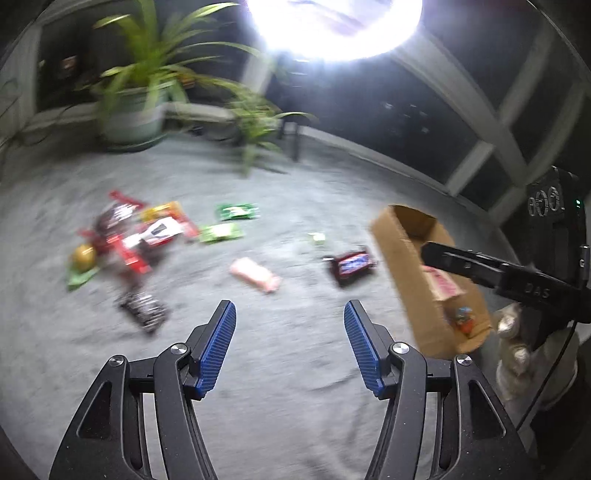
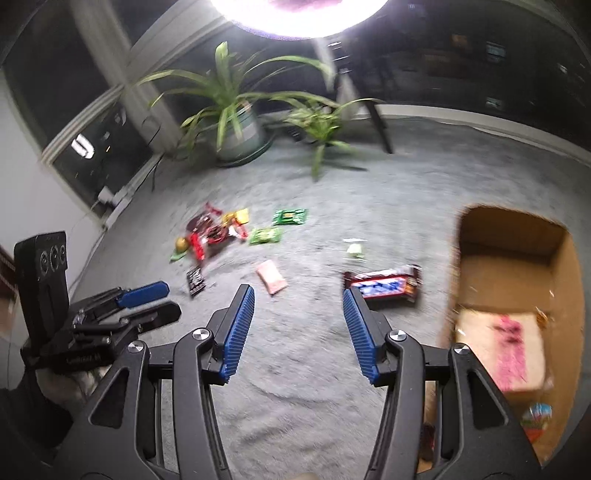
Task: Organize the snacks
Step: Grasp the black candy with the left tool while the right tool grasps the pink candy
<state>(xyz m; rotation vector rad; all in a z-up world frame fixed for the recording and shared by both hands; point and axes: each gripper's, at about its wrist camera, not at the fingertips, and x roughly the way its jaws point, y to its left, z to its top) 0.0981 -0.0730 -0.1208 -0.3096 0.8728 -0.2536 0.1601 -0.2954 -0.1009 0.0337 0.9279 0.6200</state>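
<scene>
Judging by the few packets already in the cardboard box point(image 2: 517, 295), sorting is barely begun: both left tongs point(image 1: 290, 345) and right tongs point(image 2: 298, 332) gape empty above the carpet point(image 2: 406, 206), where most snacks point(image 1: 147, 236) lie scattered.

Soft grey carpet point(image 2: 314, 350) on the floor, big dark windows point(image 1: 406, 110) with white frames, a very bright round light point(image 1: 332, 26) up top, a big green plant point(image 2: 229, 103) in a pale pot, a smaller plant point(image 2: 325, 129) beside it, a white wall point(image 2: 26, 184) on one side
</scene>
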